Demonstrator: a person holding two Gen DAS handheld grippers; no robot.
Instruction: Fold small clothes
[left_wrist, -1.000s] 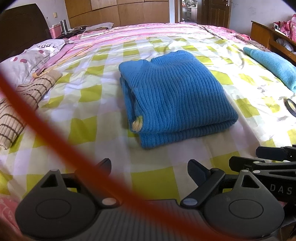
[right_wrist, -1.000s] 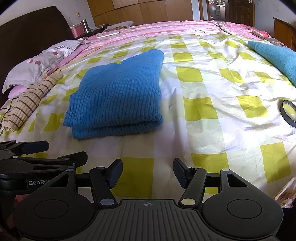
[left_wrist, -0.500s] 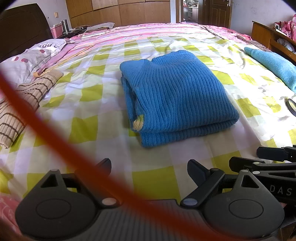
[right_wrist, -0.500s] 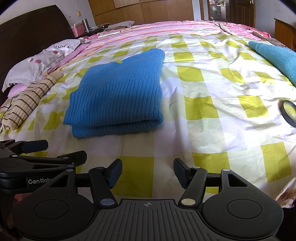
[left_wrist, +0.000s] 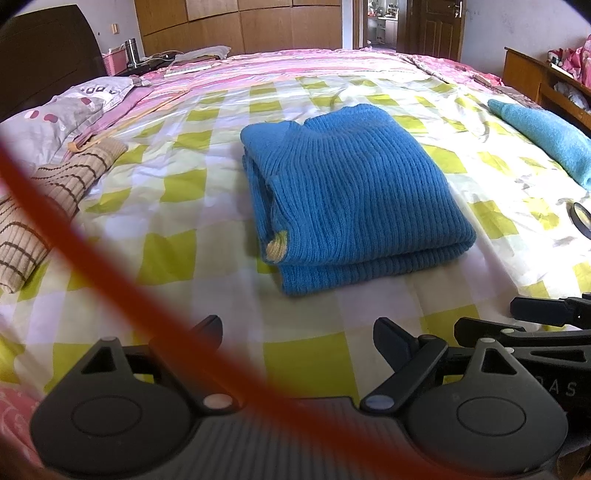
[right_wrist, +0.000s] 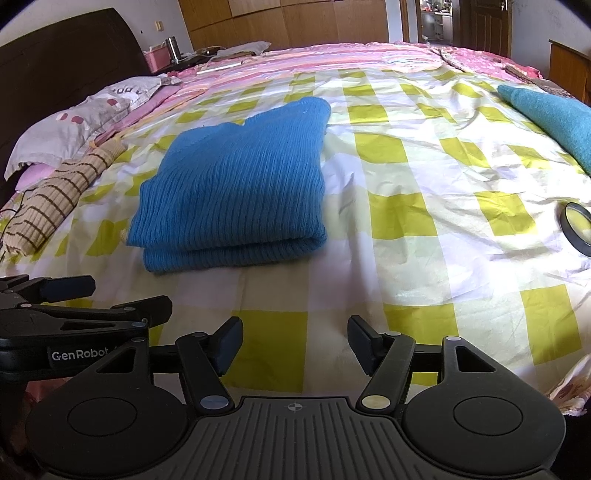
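A blue knit sweater (left_wrist: 351, 195) lies folded into a thick rectangle on the yellow-checked bedsheet (left_wrist: 177, 236); it also shows in the right wrist view (right_wrist: 236, 192). My left gripper (left_wrist: 295, 332) is open and empty, held low over the sheet in front of the sweater. My right gripper (right_wrist: 295, 339) is open and empty, in front of and to the right of the sweater. The left gripper shows at the left edge of the right wrist view (right_wrist: 92, 295). Neither touches the sweater.
A brown striped garment (left_wrist: 40, 206) lies at the left by a pillow (left_wrist: 62, 114). A folded teal towel (left_wrist: 546, 136) lies at the right. A round black-rimmed lens (right_wrist: 578, 227) rests on the sheet at the right. A blurred red cord (left_wrist: 110, 288) crosses the left wrist view.
Nothing has visibly changed apart from a slight shift of both views; the sweater lies still and both grippers stay open.
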